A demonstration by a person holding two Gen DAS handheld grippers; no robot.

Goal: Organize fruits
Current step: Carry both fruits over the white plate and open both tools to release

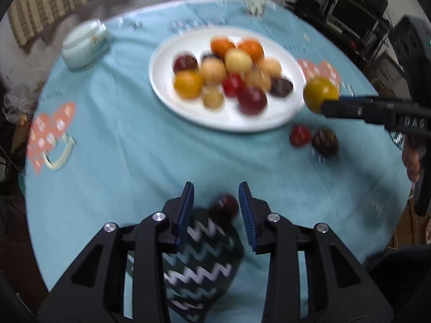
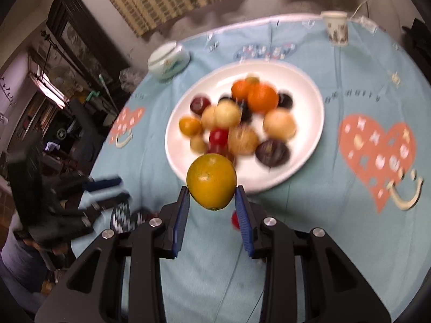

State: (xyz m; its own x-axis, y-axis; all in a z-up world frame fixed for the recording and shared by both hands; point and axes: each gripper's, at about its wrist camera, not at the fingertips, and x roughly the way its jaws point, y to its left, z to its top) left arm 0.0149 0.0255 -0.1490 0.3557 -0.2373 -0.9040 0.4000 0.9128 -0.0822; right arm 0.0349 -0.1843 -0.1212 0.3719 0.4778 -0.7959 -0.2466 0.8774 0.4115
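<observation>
A white plate [image 1: 161, 80] holds several fruits: oranges, pale apples, red and dark ones; it also shows in the right wrist view [image 2: 309, 102]. My right gripper [image 2: 212, 191] is shut on a yellow-green orange [image 2: 211, 181], held above the cloth at the plate's near rim; the orange also shows in the left wrist view [image 1: 320, 94]. My left gripper [image 1: 216, 188] is open, its jaws on either side of a dark red fruit [image 1: 224, 207] that lies on a zigzag-patterned mat [image 1: 202, 263]. A red fruit [image 1: 300, 136] and a dark fruit [image 1: 325, 140] lie on the cloth right of the plate.
The round table has a light blue cloth [image 1: 121, 161] with pink heart prints. A pale green lidded dish [image 1: 86, 44] stands far left, a white cup [image 1: 255, 5] at the far edge. Furniture and shelves surround the table.
</observation>
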